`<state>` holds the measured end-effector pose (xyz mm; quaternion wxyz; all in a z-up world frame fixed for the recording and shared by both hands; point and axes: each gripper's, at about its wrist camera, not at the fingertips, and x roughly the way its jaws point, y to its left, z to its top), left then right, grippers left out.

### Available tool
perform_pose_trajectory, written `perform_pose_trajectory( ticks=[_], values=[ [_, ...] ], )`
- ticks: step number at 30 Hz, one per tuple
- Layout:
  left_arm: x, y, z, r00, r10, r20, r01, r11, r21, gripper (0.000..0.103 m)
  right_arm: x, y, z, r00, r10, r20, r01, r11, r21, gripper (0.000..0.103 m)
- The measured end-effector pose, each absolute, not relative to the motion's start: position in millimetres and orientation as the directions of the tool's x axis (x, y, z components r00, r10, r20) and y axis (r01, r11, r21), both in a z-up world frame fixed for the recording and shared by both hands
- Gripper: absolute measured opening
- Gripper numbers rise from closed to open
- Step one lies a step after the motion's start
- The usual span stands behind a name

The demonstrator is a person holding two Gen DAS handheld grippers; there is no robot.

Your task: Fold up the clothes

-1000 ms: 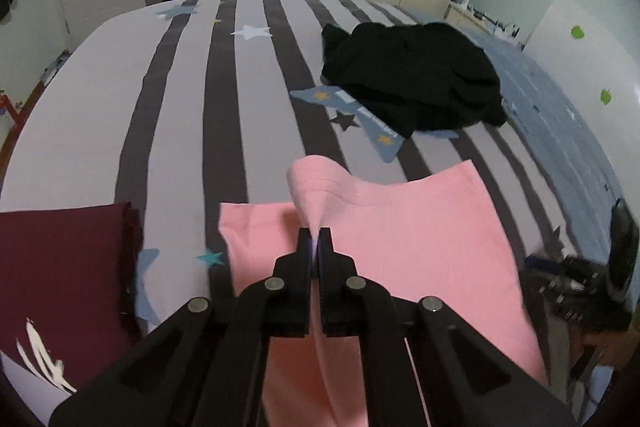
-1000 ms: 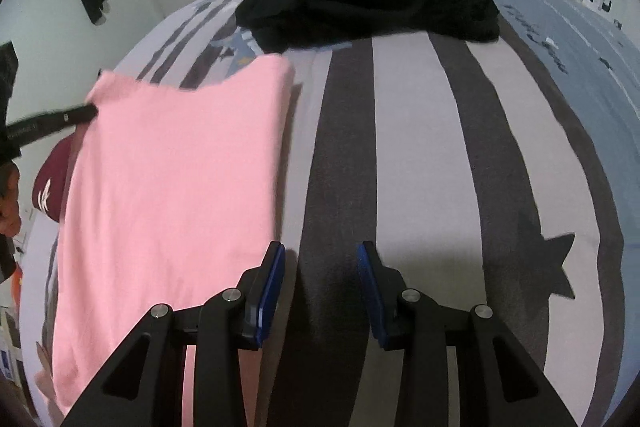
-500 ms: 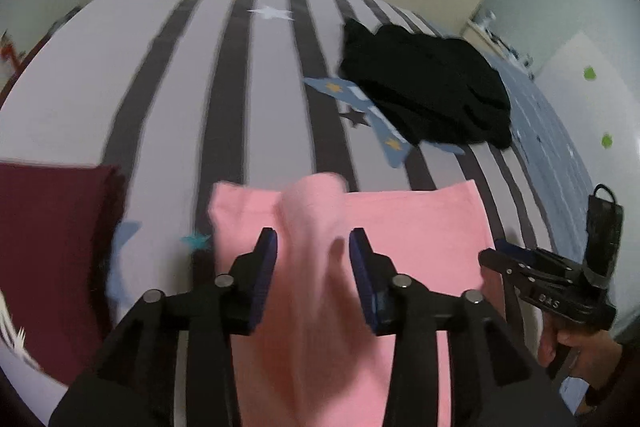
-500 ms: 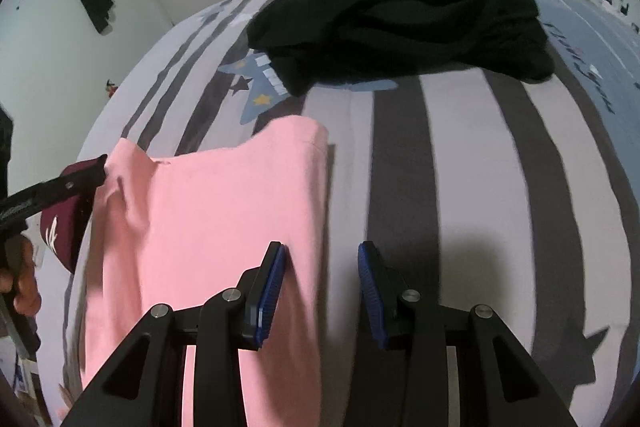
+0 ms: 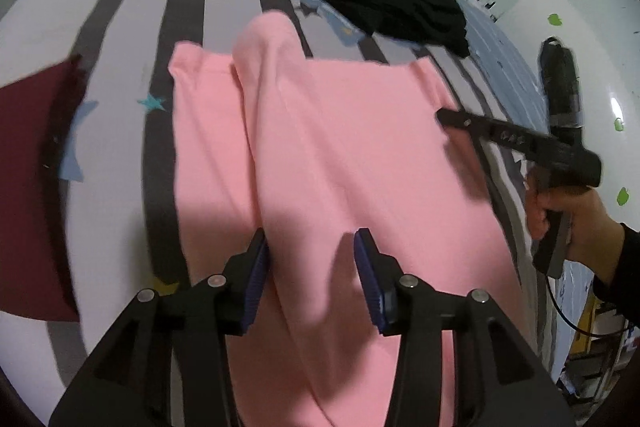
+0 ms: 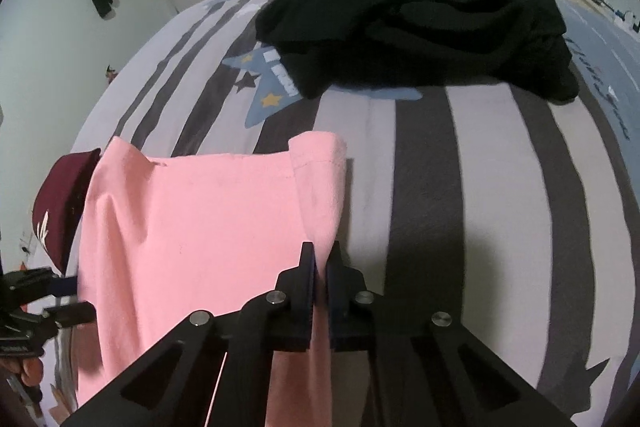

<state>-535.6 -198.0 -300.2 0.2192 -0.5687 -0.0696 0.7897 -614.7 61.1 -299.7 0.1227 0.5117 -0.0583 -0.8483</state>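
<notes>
Pink garment (image 5: 340,155) lay spread on the striped bedspread (image 5: 120,27), with a raised fold running lengthwise down its left half. Your left gripper (image 5: 310,267) hung over the near part of the cloth, its jaws wide apart and gripping nothing, the blue pads (image 5: 256,267) clear of the fabric. Your right gripper (image 6: 320,275) had its jaws pinched together on the garment's right edge (image 6: 320,195), the cloth passing between the pads. From the left camera, that gripper reached in from the right side, your hand (image 5: 568,211) around its handle. A black heap of clothing (image 6: 420,27) sat farther up the bed, well apart from the pink one. A maroon garment (image 5: 32,187) lay just to the left.
</notes>
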Motion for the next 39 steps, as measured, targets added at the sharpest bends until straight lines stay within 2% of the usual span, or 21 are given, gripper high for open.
perform_pose_trajectory(
  ticks=[2,4,8,10,14,15,17,19,20,26,30,35,36,37,39],
  values=[
    [-537.8,-197.4,-304.1,-0.248,0.428,-0.869,-0.256,-0.894,-0.367,0.035,-613.1,66.6,-297.6,-0.455,-0.267,-0.850,0.144,-0.964,0.226,0.003],
    [-539.7,-204.8,-301.0,-0.279,0.433,-0.857,-0.240,-0.896,-0.374,0.008,-611.3,71.2,-296.3,-0.462,-0.266,-0.846,0.137,-0.964,0.228,0.003],
    [-548.3,-237.6,-287.6,-0.391,0.366,-0.844,-0.154,-0.931,-0.332,0.000,-609.4,74.7,-294.0,-0.472,-0.260,-0.842,0.124,-0.966,0.229,0.003],
    [-554.4,-254.3,-283.2,-0.431,0.310,-0.847,-0.103,-0.950,-0.295,0.000,-610.1,79.3,-294.1,-0.477,-0.250,-0.842,0.101,-0.968,0.230,0.003],
    [-565.7,-272.5,-280.6,-0.434,0.334,-0.837,-0.056,-0.937,-0.345,0.000,-614.6,98.5,-296.0,-0.486,-0.209,-0.849,0.013,-0.973,0.231,0.000],
    [-567.5,-269.9,-279.4,-0.430,0.361,-0.827,-0.065,-0.926,-0.371,0.001,-616.0,106.0,-296.1,-0.485,-0.236,-0.842,0.005,-0.964,0.267,0.000],
    [-570.9,-260.5,-276.6,-0.436,0.399,-0.807,-0.092,-0.911,-0.401,0.016,-614.0,108.9,-291.1,-0.498,-0.267,-0.825,0.026,-0.955,0.294,0.000],
    [-577.8,-248.7,-278.7,-0.430,0.419,-0.800,-0.095,-0.902,-0.421,0.050,-612.2,108.9,-287.1,-0.500,-0.288,-0.817,0.047,-0.951,0.307,0.000],
    [-582.4,-243.4,-280.9,-0.424,0.421,-0.802,-0.096,-0.901,-0.423,0.052,-611.6,107.6,-285.5,-0.496,-0.295,-0.817,0.057,-0.950,0.308,0.004],
    [-607.4,-217.8,-294.6,-0.391,0.431,-0.813,-0.152,-0.902,-0.405,0.052,-614.6,86.2,-289.8,-0.458,-0.329,-0.826,0.134,-0.944,0.302,0.005],
    [-620.5,-208.6,-309.1,-0.323,0.454,-0.830,-0.160,-0.891,-0.425,0.052,-627.7,80.2,-309.1,-0.411,-0.320,-0.854,0.126,-0.947,0.294,0.006],
    [-628.5,-215.5,-323.7,-0.300,0.508,-0.808,-0.095,-0.858,-0.504,0.051,-633.9,75.6,-314.3,-0.408,-0.286,-0.867,0.123,-0.958,0.258,0.003],
    [-628.8,-217.1,-324.0,-0.303,0.520,-0.799,-0.087,-0.850,-0.520,0.038,-635.3,75.4,-315.2,-0.409,-0.275,-0.870,0.121,-0.961,0.247,0.001],
    [-628.7,-215.5,-323.0,-0.303,0.522,-0.798,-0.107,-0.850,-0.515,0.014,-636.1,75.9,-316.1,-0.408,-0.272,-0.871,0.119,-0.962,0.244,0.000],
    [-627.3,-208.4,-319.0,-0.300,0.515,-0.803,-0.170,-0.857,-0.486,0.005,-637.1,77.2,-318.0,-0.410,-0.263,-0.873,0.118,-0.965,0.235,0.000]
  ],
)
